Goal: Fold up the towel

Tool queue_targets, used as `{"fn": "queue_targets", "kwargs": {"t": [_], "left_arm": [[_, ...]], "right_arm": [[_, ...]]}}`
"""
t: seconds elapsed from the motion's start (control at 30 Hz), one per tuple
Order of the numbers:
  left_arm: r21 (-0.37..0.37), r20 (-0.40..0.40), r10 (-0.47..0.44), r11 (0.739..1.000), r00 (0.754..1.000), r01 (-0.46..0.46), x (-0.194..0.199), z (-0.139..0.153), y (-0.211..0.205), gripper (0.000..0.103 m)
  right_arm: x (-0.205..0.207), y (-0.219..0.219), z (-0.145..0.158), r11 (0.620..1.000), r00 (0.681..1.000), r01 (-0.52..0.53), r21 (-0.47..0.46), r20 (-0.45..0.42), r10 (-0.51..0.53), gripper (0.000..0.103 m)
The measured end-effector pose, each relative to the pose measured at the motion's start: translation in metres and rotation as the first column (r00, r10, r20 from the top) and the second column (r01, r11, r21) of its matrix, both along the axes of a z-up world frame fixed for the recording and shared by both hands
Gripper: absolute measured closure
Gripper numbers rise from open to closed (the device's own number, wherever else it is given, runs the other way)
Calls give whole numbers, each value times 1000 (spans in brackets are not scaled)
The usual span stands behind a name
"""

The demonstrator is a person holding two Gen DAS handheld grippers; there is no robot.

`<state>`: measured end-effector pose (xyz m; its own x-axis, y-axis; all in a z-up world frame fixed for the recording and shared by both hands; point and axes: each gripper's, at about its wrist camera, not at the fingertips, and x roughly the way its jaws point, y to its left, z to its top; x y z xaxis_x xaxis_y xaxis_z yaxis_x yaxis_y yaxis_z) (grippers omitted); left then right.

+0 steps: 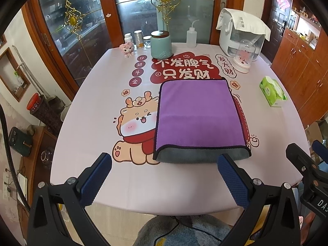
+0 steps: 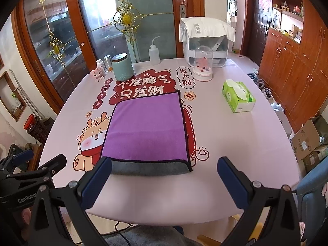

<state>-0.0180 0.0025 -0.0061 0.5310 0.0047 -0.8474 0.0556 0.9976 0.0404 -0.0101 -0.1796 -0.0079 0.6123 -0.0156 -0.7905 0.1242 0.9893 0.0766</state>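
The towel [image 1: 196, 119] lay flat near the middle of the tabletop [image 1: 92, 143], purple face up, with a grey layer showing along its near edge. That edge looked rounded like a fold, so at least one fold appeared done; how many layers lay underneath could not be told. The edges lined up fairly squarely, black trim visible along the sides.

The left tool [image 1: 164, 176] was held above the near rim of the tabletop, jaws wide, nothing between them, its right finger overlapping the towel's near right corner in view. The right tool [image 2: 164, 178] was likewise wide and empty, just short of the towel's near edge.

Judgement: task partly complete, possibly close to finished. Remaining, if any: one more fold to halve the rectangle. A tissue box [image 2: 238, 96] and a jar [image 2: 122, 66] stood well apart from the towel.
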Motion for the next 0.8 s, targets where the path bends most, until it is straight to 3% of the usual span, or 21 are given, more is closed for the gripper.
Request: {"fn": "queue_targets", "kwargs": {"t": [0.8], "left_arm": [[5, -40, -3, 1000, 999, 4, 9, -8, -17, 0]], "right_arm": [[13, -15, -14, 999, 999, -27, 44, -37, 29, 0]]}}
